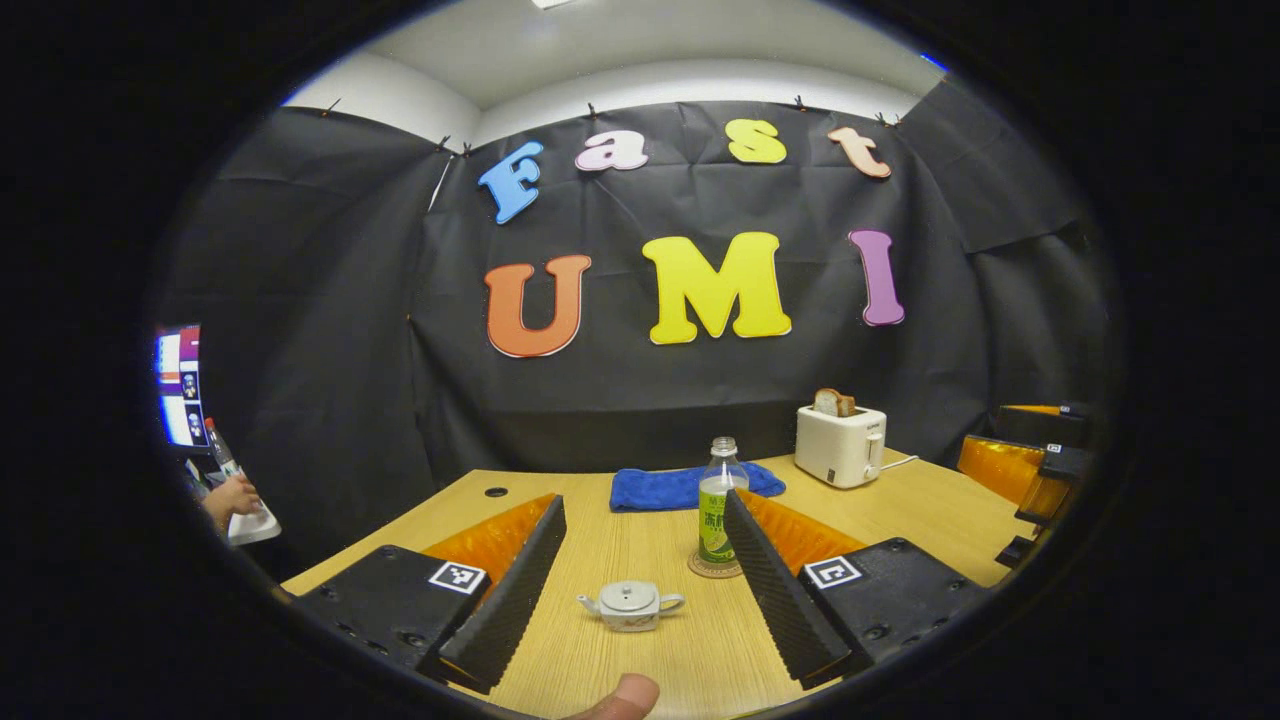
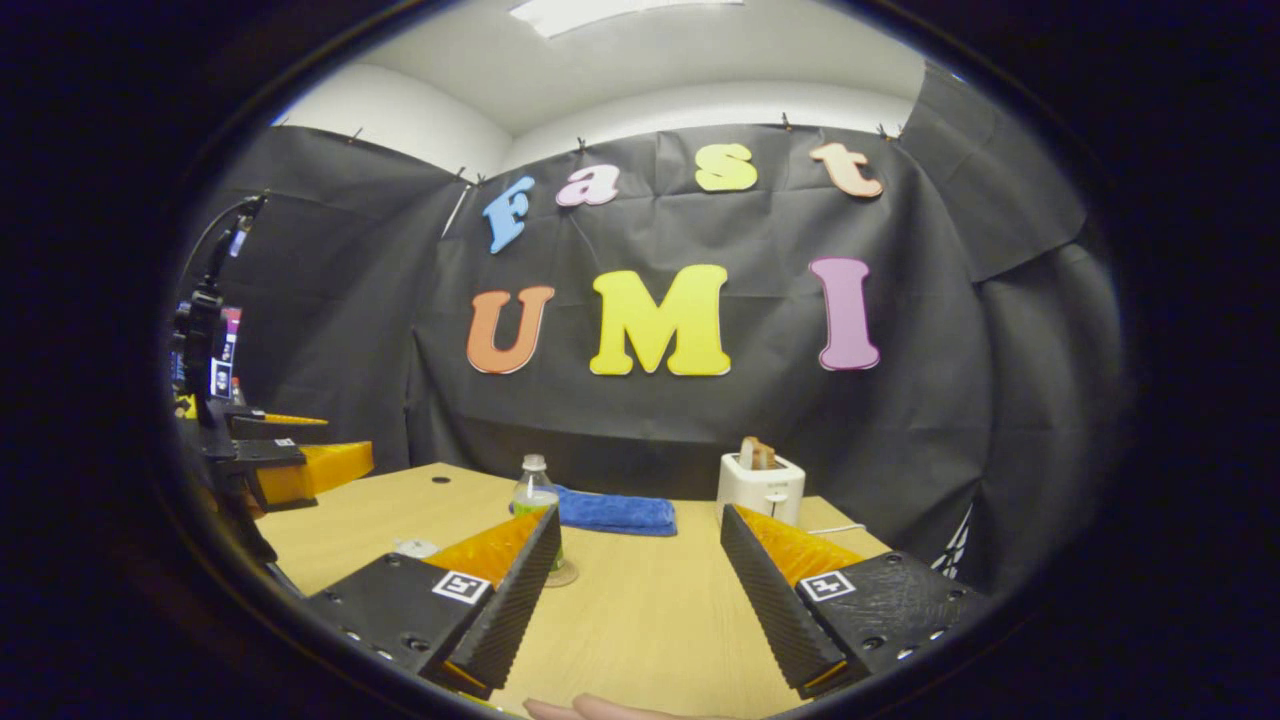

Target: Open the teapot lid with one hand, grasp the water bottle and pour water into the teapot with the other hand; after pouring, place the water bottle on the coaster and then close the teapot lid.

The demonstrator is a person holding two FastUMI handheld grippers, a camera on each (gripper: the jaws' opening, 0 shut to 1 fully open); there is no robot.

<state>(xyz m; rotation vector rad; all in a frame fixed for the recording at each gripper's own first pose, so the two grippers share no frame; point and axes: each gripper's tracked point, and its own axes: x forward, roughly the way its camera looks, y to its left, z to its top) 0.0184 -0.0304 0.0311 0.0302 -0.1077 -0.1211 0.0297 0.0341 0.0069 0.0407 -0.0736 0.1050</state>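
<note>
Left gripper view: I hold left gripper (image 1: 640, 590) spread wide, framing lidded teapot (image 1: 631, 605); right gripper (image 2: 635, 590) gapes empty, bottle (image 1: 718, 505) on coaster (image 1: 712, 568).

recording booth — black cloth wall (image 1: 700, 400), table (image 1: 620, 540)

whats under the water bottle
A round coaster lies under the bottle, on the table; its rim shows around the base. In the left gripper view a finger of the hand-held gripper covers the coaster's right edge; the part beneath the bottle is hidden.
</note>
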